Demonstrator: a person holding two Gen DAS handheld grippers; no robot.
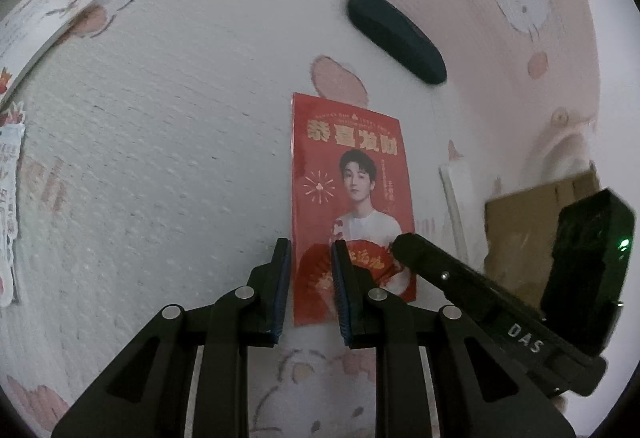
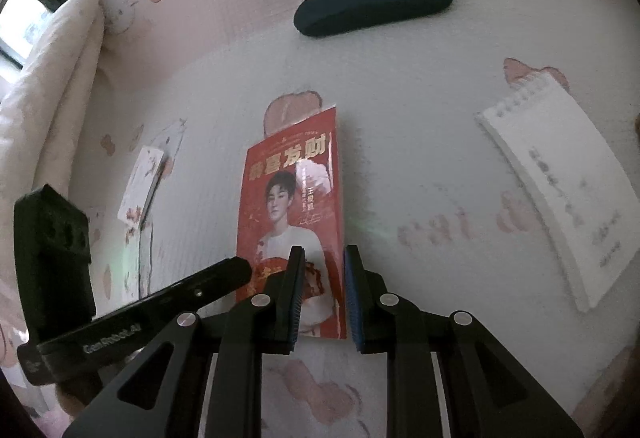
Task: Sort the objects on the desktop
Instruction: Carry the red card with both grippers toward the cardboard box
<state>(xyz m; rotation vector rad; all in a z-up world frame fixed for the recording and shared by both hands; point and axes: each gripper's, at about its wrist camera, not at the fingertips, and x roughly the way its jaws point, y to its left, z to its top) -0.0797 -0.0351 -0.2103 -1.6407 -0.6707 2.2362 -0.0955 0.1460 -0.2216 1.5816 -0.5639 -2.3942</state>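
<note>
Both tools, left [image 1: 311,244] and right [image 2: 323,250], gape apart above the red envelope [image 1: 348,174]

The left gripper [image 1: 310,250] is showing matte black linkage arms with triangular cutouts, round silver pivot pins, and two flat fingers lined with ribbed blue pads [image 1: 285,278]. The right gripper [image 2: 322,258] is displaying the same build; from the left wrist camera its black body is bearing white "DAS" lettering and a boxy module with a green light glowing.
</note>
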